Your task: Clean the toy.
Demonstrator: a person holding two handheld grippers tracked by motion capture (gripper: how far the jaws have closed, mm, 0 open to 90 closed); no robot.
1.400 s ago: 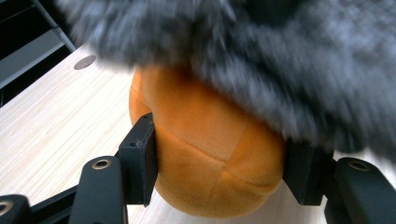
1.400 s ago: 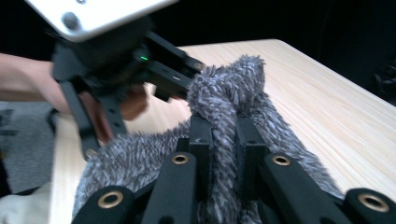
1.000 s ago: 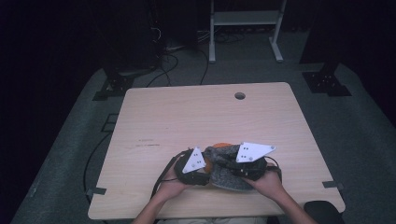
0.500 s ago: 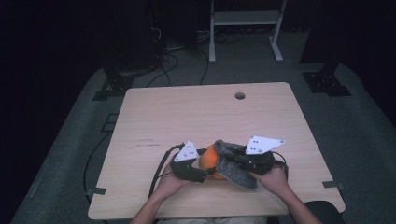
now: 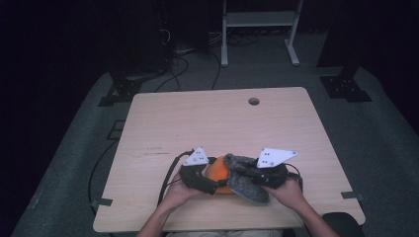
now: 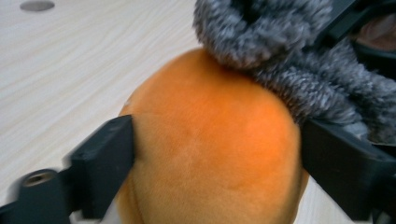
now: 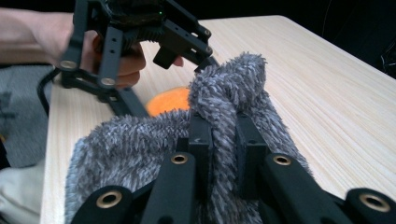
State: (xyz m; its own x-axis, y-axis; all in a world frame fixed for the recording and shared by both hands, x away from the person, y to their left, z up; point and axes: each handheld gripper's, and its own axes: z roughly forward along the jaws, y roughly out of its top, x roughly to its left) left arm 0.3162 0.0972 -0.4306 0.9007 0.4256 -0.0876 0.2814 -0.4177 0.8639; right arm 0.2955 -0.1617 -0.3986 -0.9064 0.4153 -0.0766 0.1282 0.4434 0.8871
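An orange plush ball (image 6: pixel 210 149) lies at the table's near edge, with a grey fuzzy cover (image 6: pixel 289 74) partly over its far side. My left gripper (image 6: pixel 215 154) has a jaw against each side of the ball. Those jaws have just been opening, and the ball still fills the gap between them. My right gripper (image 7: pixel 224 135) is shut on a raised fold of the grey cover (image 7: pixel 233 84), with the orange ball (image 7: pixel 170 100) peeking out beyond it. From above, the left gripper (image 5: pixel 217 177) and right gripper (image 5: pixel 242 173) meet over the ball (image 5: pixel 216 170) and cover (image 5: pixel 249 187).
The light wooden table (image 5: pixel 207 123) has a round cable hole (image 5: pixel 254 101) near its far edge. Cables trail off the table's left side (image 5: pixel 168 177). A white stand (image 5: pixel 257 29) and black equipment legs stand on the grey floor beyond.
The grey cover has come off toward the right, so more of the orange ball shows. The left gripper's jaws stand wider than before. Both hands stay at the near edge.
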